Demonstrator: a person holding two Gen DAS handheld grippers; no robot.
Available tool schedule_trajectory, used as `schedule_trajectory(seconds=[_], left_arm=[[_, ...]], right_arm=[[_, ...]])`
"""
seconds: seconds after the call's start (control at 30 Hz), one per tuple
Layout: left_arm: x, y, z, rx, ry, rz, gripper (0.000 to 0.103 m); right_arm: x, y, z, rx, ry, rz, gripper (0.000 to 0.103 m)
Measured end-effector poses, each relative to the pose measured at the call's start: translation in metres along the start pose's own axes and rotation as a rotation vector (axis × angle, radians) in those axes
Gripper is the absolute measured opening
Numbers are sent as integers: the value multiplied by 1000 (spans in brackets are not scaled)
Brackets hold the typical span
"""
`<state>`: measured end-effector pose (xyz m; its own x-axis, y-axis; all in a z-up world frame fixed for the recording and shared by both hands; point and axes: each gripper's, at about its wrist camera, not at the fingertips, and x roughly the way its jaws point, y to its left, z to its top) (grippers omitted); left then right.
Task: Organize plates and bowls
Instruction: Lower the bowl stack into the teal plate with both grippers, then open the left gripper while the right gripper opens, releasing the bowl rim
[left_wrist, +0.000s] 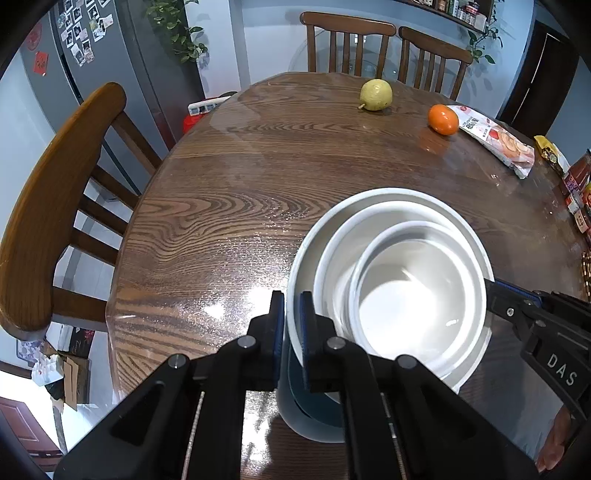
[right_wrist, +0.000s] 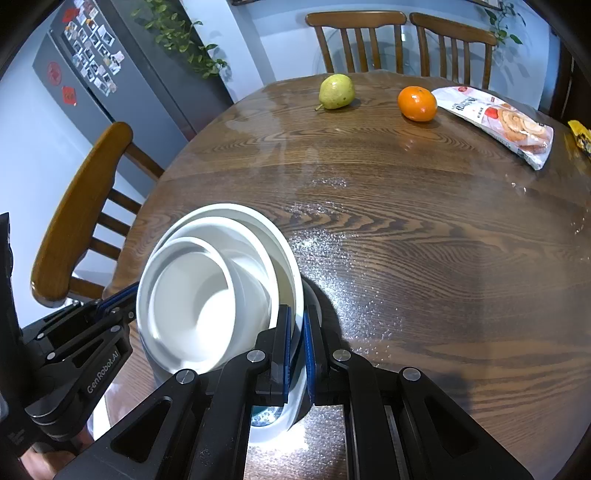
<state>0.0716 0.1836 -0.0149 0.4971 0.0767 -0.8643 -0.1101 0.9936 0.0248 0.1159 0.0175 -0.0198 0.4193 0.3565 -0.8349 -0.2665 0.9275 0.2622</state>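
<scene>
Three white bowls are nested on the round wooden table (left_wrist: 240, 177): a large outer bowl (left_wrist: 391, 192), a middle bowl (left_wrist: 334, 251) and a small inner bowl (left_wrist: 406, 299). My left gripper (left_wrist: 291, 301) is shut on the outer bowl's left rim, one pad inside and one outside. In the right wrist view my right gripper (right_wrist: 297, 315) is shut on the opposite rim of the same outer bowl (right_wrist: 236, 207), with the inner bowl (right_wrist: 188, 295) leaning left. Each gripper shows in the other's view: the right gripper (left_wrist: 493, 290) and the left gripper (right_wrist: 122, 295). Whether the stack rests on the table I cannot tell.
A green pear (left_wrist: 376, 94), an orange (left_wrist: 443, 119) and a snack bag (left_wrist: 495, 142) lie at the far side of the table. More packets (left_wrist: 576, 184) crowd the right edge. Wooden chairs stand at the left (left_wrist: 55, 206) and behind (left_wrist: 347, 40).
</scene>
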Motion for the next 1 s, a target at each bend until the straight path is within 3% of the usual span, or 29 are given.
schedule_trajectory(seconds=[0.4, 1.0], left_arm=[[0, 3, 1, -12, 9, -3, 8], [-3, 14, -3, -51, 18, 7, 33]], right_arm=[[-2, -1, 0, 13, 0, 17, 10], [-2, -3, -1, 37, 12, 27, 10]])
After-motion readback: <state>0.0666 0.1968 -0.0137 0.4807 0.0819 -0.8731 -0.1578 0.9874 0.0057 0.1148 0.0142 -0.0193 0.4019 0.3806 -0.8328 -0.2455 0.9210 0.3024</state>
